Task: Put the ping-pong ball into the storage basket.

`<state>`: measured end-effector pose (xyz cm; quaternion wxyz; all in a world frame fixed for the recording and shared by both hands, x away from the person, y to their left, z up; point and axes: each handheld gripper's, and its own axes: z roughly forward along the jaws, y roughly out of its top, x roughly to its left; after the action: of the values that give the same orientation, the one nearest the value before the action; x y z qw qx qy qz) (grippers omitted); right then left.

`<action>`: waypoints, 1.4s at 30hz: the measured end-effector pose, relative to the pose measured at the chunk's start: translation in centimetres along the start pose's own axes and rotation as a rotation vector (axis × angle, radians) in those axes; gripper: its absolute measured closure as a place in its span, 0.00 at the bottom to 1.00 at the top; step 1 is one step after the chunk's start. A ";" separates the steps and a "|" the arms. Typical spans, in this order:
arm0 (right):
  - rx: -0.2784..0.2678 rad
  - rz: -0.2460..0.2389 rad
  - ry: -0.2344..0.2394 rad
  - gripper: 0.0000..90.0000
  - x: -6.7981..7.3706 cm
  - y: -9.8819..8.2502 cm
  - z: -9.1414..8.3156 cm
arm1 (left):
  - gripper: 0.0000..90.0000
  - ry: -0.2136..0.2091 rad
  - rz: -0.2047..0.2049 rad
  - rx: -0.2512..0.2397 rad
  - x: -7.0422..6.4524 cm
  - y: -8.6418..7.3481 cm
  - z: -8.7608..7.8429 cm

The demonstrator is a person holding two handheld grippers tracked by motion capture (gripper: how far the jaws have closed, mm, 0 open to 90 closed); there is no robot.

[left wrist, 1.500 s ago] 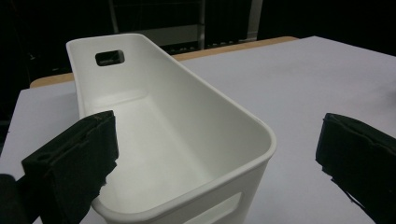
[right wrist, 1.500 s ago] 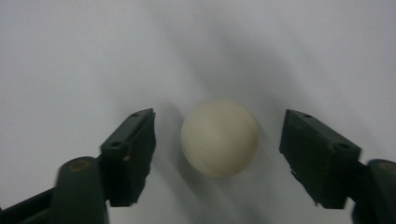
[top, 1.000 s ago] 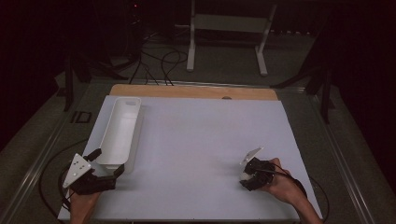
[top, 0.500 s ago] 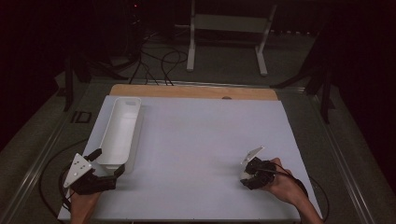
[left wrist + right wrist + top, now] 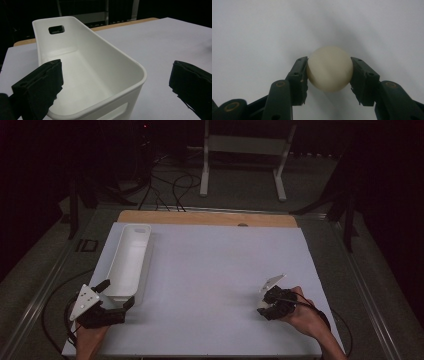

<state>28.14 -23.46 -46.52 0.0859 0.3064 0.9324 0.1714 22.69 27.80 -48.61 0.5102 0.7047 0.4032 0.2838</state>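
Between right gripper (image 5: 329, 68) jaws, cream ball (image 5: 329, 68), same spot as before.

white bin (image 5: 100, 75) – cream ball (image 5: 329, 68) (black jaws)

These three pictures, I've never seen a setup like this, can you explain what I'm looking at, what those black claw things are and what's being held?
No robot here: a person sits at a table and holds a hand-operated gripper in each hand. The high view looks down from above the person's side. There the left gripper sits by the near end of a long white bin, and the right gripper is near the table's right front. The table has a white top.

The other two pictures come from small cameras riding on each gripper, looking along its black jaws. In the left gripper view the jaws stand wide open on either side of the empty bin's near end. In the right gripper view the jaws are pressed against both sides of a cream-coloured ball.
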 end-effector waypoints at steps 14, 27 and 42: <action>-0.037 0.010 -0.022 0.56 -0.2 0.9 -1.2 | 0.00 -0.001 -0.008 0.000 0.1 -0.1 0.1; -0.057 0.022 -0.041 0.56 -0.4 1.7 -1.9 | 0.00 -0.007 -0.007 0.005 0.1 -0.3 0.4; -0.075 0.018 -0.047 0.56 -0.4 2.6 -2.4 | 0.00 -0.029 0.004 0.019 -0.4 -0.4 1.0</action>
<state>29.24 -22.40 -43.29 0.1175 0.3154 0.9203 0.1997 23.22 27.03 -49.28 0.5088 0.7144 0.3968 0.2707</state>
